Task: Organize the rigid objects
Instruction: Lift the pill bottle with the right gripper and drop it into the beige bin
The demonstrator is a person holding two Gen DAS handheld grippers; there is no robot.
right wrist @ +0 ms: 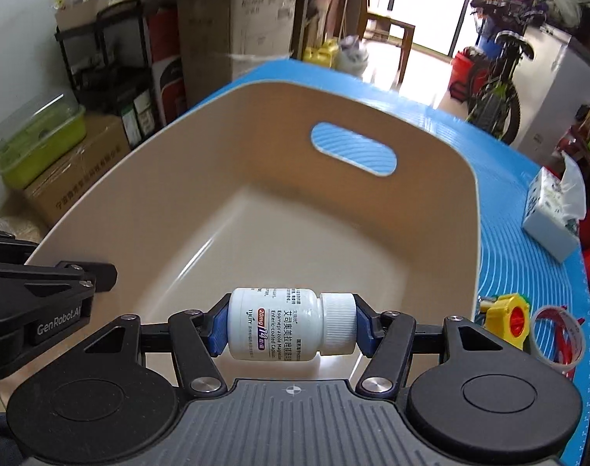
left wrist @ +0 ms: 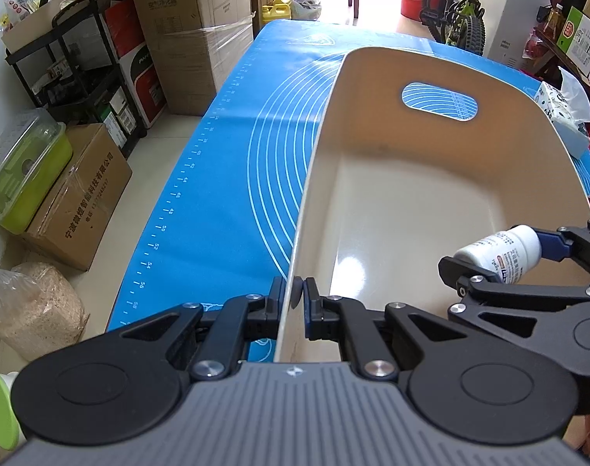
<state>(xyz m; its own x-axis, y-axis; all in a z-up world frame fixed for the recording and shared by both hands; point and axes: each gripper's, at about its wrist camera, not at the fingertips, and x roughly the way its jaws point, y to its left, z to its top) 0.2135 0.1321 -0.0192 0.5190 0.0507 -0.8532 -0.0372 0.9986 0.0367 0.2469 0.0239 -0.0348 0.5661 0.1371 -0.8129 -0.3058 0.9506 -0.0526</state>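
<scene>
A cream plastic bin (left wrist: 314, 178) with a handle slot stands on the blue mat (left wrist: 225, 178); it also shows in the right wrist view (right wrist: 147, 178). My left gripper (left wrist: 295, 295) is shut on the bin's near left wall. My right gripper (right wrist: 291, 324) is shut on a white medicine bottle (right wrist: 279, 324), held sideways by its base and cap above the bin's near end. The bottle also shows in the left wrist view (left wrist: 500, 248). The bin's floor looks bare.
A yellow toy (right wrist: 506, 316) and a tape roll (right wrist: 555, 339) lie on the mat right of the bin. A tissue pack (right wrist: 551, 209) sits further back right. Boxes, a black shelf (left wrist: 77, 66) and a bicycle (left wrist: 458, 7) surround the table.
</scene>
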